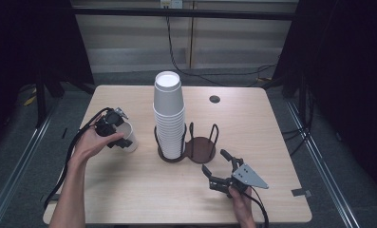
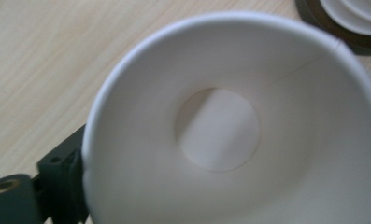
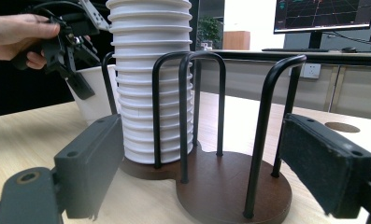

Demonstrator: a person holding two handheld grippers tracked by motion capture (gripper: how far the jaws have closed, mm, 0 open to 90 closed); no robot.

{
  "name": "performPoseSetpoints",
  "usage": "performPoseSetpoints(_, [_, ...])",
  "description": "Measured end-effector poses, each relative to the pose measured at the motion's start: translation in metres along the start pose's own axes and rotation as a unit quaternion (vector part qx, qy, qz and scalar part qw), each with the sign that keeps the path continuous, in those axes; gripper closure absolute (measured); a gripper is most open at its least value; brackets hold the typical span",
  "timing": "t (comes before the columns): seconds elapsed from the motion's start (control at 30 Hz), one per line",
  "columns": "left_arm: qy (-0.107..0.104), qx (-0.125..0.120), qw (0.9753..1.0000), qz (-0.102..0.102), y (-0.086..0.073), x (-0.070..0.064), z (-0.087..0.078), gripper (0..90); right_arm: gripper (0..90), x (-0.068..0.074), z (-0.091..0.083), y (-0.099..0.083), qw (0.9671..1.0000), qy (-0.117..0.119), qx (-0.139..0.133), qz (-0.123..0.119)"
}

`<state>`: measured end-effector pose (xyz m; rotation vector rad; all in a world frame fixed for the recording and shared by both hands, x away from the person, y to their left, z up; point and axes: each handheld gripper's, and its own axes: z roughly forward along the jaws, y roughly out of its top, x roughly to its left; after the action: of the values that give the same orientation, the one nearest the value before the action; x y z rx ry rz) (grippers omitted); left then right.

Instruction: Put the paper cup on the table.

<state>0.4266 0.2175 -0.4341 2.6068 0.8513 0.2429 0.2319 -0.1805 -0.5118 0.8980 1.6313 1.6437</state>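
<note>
The left gripper [image 1: 116, 129] pinches the rim of a single white paper cup [image 1: 129, 136], one jaw inside the wall and one outside, as the right gripper view shows from across the table; the cup stands mouth up on the wooden table [image 1: 129, 190], and the left gripper view looks straight down into it [image 2: 230, 140], showing bare white walls and a round bottom with nothing inside. Just to the right of this gripper stands a dark wooden cup holder [image 1: 200, 149] with two round bays and black wire hoops. The bay nearer the left gripper carries a tall stack of white paper cups [image 1: 168, 114], nested mouth down, rising well above the hoops; the bay on the far side from it, the one facing the right gripper [image 1: 219, 167], holds nothing. The right gripper hangs just in front of that vacant bay with its jaws spread wide and nothing between them; in its own view the black hoops [image 3: 267, 130] and the brown base [image 3: 230, 186] stand directly ahead of its jaws, with the stack [image 3: 150, 79] behind and left of them, and the held cup [image 3: 96, 98] partly hidden past the stack. A small round grommet [image 1: 214, 99] sits in the tabletop well beyond both grippers.
</note>
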Motion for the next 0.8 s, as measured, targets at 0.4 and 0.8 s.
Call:
performPoseSetpoints(0.4, [0.014,-0.002,0.9999,0.001,-0.007,-0.002,0.008,6.2,13.3,0.000,0.000,0.000,1.0000,0.000,0.000,0.000])
performPoseSetpoints(0.8, [0.002,-0.019,0.9998,-0.006,-0.029,0.002,0.014,14.6,13.4,0.000,0.000,0.000,1.0000,0.000,0.000,0.000])
